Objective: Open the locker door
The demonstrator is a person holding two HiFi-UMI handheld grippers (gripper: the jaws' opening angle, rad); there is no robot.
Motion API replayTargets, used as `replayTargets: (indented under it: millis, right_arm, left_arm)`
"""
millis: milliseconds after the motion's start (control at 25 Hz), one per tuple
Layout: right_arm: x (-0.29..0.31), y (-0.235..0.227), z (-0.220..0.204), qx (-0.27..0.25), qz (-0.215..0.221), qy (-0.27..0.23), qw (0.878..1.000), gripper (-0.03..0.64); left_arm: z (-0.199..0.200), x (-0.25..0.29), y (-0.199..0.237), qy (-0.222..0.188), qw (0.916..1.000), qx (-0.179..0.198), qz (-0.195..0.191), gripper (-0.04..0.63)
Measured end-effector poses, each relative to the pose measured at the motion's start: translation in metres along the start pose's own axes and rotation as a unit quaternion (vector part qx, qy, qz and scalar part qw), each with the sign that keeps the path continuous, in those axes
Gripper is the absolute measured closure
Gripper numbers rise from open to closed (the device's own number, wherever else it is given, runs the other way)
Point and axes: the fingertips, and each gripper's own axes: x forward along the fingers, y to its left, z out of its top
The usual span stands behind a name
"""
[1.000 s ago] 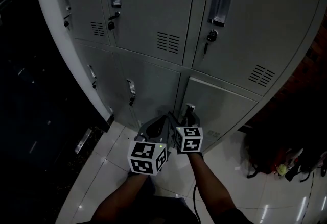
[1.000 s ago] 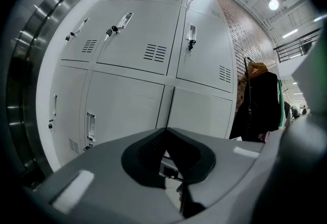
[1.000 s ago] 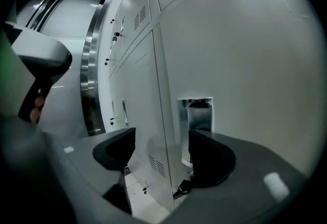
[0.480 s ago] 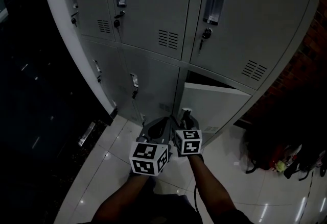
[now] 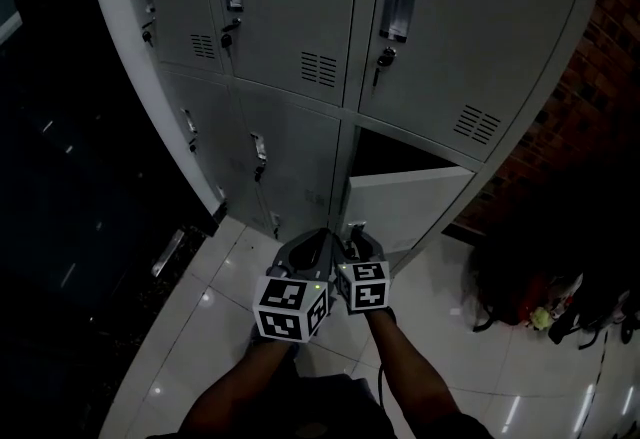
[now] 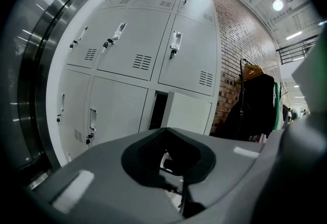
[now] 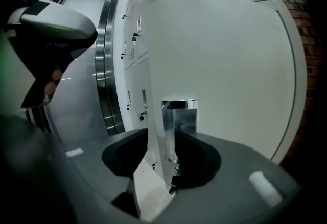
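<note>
The locker door (image 5: pixel 410 202) at the bottom right, only a crack ajar at first, swung out on its hinge until it stood well clear of its frame. A dark opening (image 5: pixel 400 155) appeared behind its top edge where there had been a thin gap. The right gripper (image 5: pixel 352 232) drew back from the lockers with the door's free edge. Its jaws, wide apart at first, had just been closing, and they came in on that edge at the metal handle (image 7: pixel 180 116).
</note>
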Motion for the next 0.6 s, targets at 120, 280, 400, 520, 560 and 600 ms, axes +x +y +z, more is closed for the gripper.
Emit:
replayTargets:
  millis: [120,280,400,520,560,600]
  right_arm:
    - [-0.014,0.004,-0.005,0.002,0.002,0.007,1.000,0.457]
    - [-0.034,0.005,-0.012,0.001,0.004,0.013,1.000,0.460]
    - [-0.048,0.006,-0.017,0.001,0.002,0.017,1.000,0.465]
    - [-0.063,0.006,-0.023,0.003,0.000,0.024,1.000,0.466]
    - [-0.068,0.005,-0.025,0.003,-0.001,0.028,1.000,0.469]
    - [-0.073,0.004,-0.027,0.003,-0.003,0.031,1.000,0.472]
  left_arm:
    - [-0.004,-0.009,-0.010,0.002,1.0000,-0.001,0.001,0.591]
    - [-0.002,-0.024,-0.022,-0.008,0.9999,-0.002,0.009,0.591]
    - [-0.002,-0.035,-0.031,-0.010,0.9999,-0.001,0.013,0.591]
    - [-0.004,-0.044,-0.039,-0.006,0.9998,-0.007,0.017,0.591]
    - [-0.004,-0.047,-0.042,-0.004,0.9998,-0.007,0.018,0.591]
    - [-0.005,-0.049,-0.045,-0.002,0.9998,-0.008,0.019,0.591]
